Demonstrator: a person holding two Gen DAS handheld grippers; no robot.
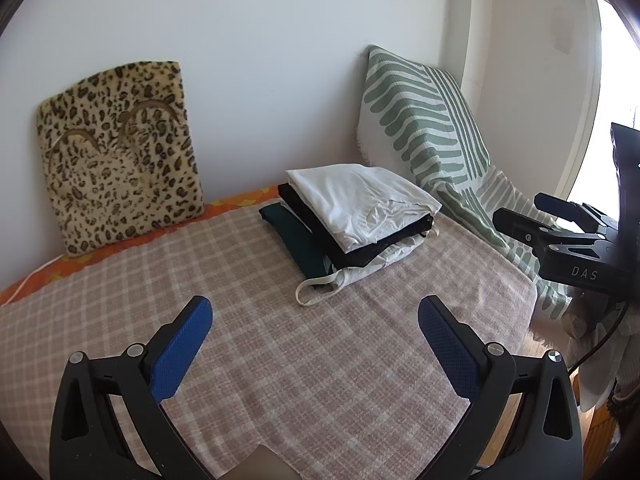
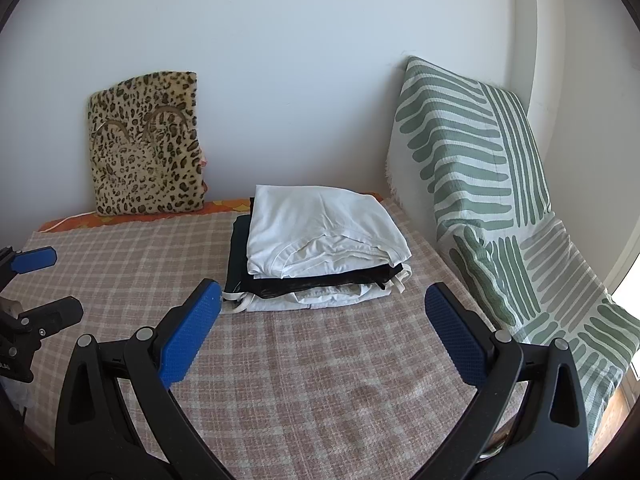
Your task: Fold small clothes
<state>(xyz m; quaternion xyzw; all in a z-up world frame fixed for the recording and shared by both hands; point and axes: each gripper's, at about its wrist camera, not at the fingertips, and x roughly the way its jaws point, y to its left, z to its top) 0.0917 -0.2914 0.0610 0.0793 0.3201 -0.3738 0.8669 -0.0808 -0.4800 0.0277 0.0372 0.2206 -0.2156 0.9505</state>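
Note:
A stack of folded clothes point(image 1: 356, 216) lies on the pink checked blanket point(image 1: 280, 360) near the back wall: a white top on a black piece, a dark teal piece and a white piece with a loose strap point(image 1: 316, 290). The stack also shows in the right wrist view point(image 2: 320, 244). My left gripper point(image 1: 316, 320) is open and empty, held over the blanket in front of the stack. My right gripper point(image 2: 324, 312) is open and empty, close in front of the stack. The right gripper shows at the right edge of the left wrist view point(image 1: 560, 232).
A leopard-print cushion point(image 1: 120, 152) leans on the wall at the back left. A green-striped cushion point(image 1: 432, 132) leans at the back right, with its cover running down the blanket's right edge. An orange sheet edge point(image 1: 132, 240) shows behind the blanket. A bright window is at the far right.

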